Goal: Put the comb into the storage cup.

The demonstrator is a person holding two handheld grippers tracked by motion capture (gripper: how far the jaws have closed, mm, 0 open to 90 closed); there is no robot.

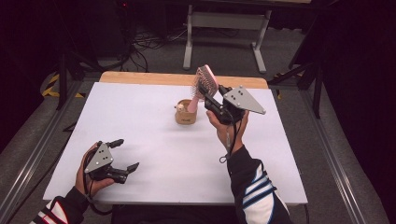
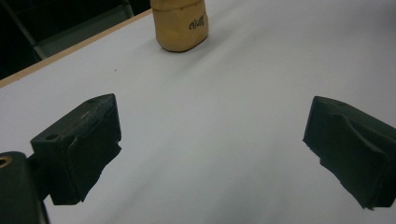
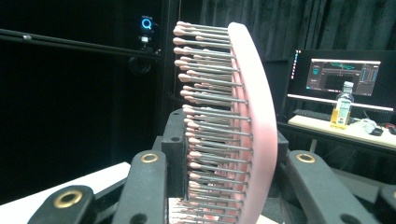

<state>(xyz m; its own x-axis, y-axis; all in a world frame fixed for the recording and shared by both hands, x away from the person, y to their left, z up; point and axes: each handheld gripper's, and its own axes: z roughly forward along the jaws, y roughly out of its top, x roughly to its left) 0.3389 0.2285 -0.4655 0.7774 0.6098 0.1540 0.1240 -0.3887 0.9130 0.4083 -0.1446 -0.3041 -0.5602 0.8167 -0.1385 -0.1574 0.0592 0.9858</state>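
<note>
A pink hairbrush (image 1: 206, 80) with metal bristles is held up in the air by my right gripper (image 1: 205, 91), which is shut on its head. In the right gripper view the brush head (image 3: 254, 116) stands upright between the two black jaws, bristles facing left. Its handle points down toward a tan wooden cup (image 1: 185, 112) at the middle of the white table (image 1: 140, 121). My left gripper (image 1: 125, 154) rests near the table's front left, open, with nothing between its fingers (image 2: 79, 149). The cup (image 2: 180, 23) stands ahead of it in the left gripper view.
A wooden strip (image 1: 140, 78) borders the table's far edge. Beyond it stand a white metal frame (image 1: 224, 21) and cables on the floor. In the right gripper view a desk carries a monitor (image 3: 343, 77) and a bottle (image 3: 342, 109).
</note>
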